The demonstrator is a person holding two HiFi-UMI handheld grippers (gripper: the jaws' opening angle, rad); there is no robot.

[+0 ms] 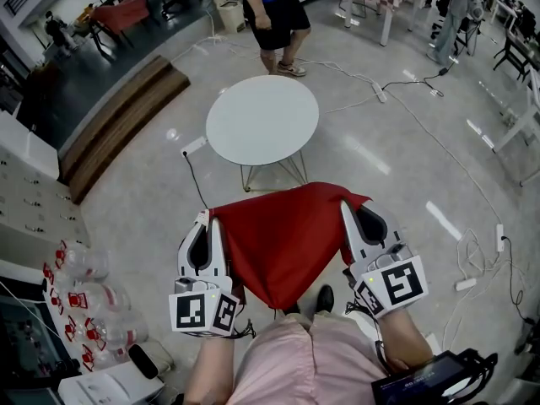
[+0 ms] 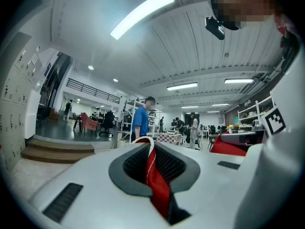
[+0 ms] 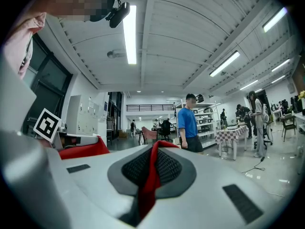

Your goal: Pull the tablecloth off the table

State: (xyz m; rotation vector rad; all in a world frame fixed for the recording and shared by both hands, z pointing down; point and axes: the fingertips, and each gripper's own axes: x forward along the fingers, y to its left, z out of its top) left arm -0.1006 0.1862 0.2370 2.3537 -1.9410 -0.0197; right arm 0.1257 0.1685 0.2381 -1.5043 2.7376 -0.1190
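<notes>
Left gripper (image 1: pixel 207 218) and right gripper (image 1: pixel 348 204) are clamped on the red tablecloth (image 1: pixel 283 243), held clear of the table (image 1: pixel 262 121); removal is judged done, laying aside remains

Right gripper (image 3: pixel 153 162) fingers (image 3: pixel 174 168) pinched on red tablecloth (image 3: pixel 147 187) (person in blue (image 3: pixel 187 123) stands beyond)

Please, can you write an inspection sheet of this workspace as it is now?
Surface: table is round, white and bare.
Job's things: red tablecloth is off the table and hangs in the air between the grippers.
Clutter: bottles at lower left.
Grippers: left gripper and right gripper are both shut on the tablecloth's upper edge.
Cables: cord on the floor by the table; more cables at right.
Surroundings: person in blue beyond the table; steps at left.
</notes>
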